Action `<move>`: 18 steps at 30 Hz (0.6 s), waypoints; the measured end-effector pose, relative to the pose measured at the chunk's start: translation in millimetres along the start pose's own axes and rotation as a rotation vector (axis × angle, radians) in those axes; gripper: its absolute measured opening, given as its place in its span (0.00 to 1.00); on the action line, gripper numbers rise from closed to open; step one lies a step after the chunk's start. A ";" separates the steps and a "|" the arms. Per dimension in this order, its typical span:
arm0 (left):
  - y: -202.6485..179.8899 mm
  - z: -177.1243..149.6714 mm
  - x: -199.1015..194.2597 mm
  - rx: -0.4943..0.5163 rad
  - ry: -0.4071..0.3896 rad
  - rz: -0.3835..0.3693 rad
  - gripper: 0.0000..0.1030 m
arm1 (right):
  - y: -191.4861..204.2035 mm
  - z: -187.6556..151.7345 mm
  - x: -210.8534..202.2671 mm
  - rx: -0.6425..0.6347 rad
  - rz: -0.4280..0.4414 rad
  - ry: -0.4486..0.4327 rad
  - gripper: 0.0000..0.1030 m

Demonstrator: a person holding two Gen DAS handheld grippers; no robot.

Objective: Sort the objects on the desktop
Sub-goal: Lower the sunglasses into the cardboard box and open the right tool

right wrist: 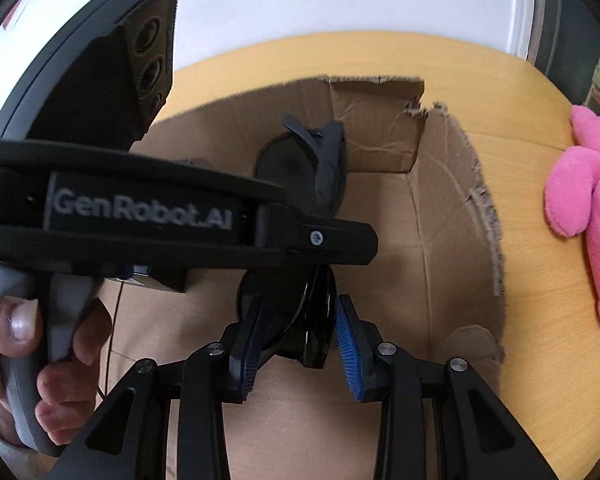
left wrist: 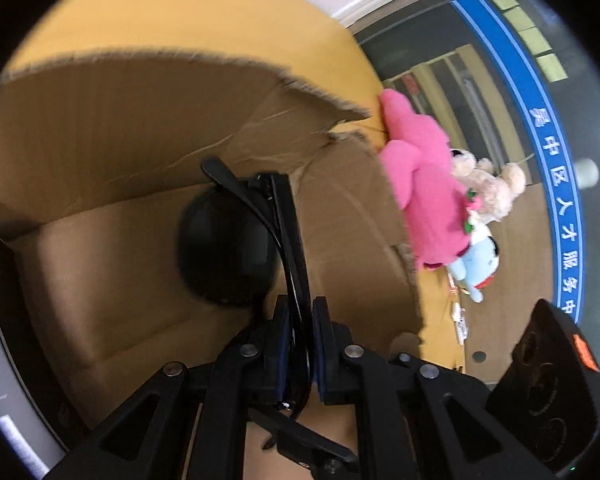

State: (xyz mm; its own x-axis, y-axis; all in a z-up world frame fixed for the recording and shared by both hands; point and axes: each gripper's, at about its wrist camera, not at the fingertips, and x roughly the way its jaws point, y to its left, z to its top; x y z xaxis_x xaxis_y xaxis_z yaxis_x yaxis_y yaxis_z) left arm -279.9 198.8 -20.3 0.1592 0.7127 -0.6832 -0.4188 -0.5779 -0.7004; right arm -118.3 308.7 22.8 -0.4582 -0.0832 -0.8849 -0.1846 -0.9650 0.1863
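Left gripper (left wrist: 300,344): my jaws clamp the black sunglasses (left wrist: 236,248).
Right gripper (right wrist: 300,344): I grip the same sunglasses.
Location: over the cardboard box (left wrist: 120,128).

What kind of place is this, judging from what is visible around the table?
Probably an office or public service centre, not a home. A wooden table carries a torn cardboard box and plush toys, and behind them stands a glass wall with a blue band of Chinese characters.

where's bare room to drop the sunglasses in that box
The cardboard box floor is bare under the sunglasses, between its torn walls. Bare tabletop lies between the box and the pink plush. It is crowded where the plush toys pile up.
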 end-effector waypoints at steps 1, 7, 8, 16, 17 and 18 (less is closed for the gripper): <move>2.2 -0.6 2.1 -0.011 0.004 -0.015 0.09 | 0.5 -0.2 2.4 0.001 -0.005 0.008 0.32; -1.5 -0.3 -1.3 -0.008 -0.012 0.022 0.10 | 7.1 -5.5 2.3 -0.009 -0.017 0.007 0.33; -4.9 -0.4 -4.3 -0.004 -0.020 0.036 0.10 | 9.3 -6.6 1.5 -0.012 -0.021 0.008 0.33; -82.7 -52.3 -103.1 0.198 -0.246 0.132 0.17 | 45.0 -31.5 -72.7 -0.098 -0.061 -0.124 0.85; -98.1 -69.2 -124.1 0.236 -0.310 0.163 0.18 | 50.5 -38.8 -89.7 -0.113 -0.059 -0.159 0.87; -109.4 -84.7 -141.9 0.263 -0.366 0.188 0.25 | 58.2 -50.3 -113.6 -0.132 -0.063 -0.206 0.89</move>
State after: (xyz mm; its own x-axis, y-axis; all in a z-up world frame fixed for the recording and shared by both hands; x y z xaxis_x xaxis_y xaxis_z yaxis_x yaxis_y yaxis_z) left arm -180.9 127.3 135.8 -0.2459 0.7261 -0.6421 -0.6291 -0.6235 -0.4642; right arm -33.3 249.4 112.7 -0.6192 0.0171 -0.7851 -0.1094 -0.9919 0.0646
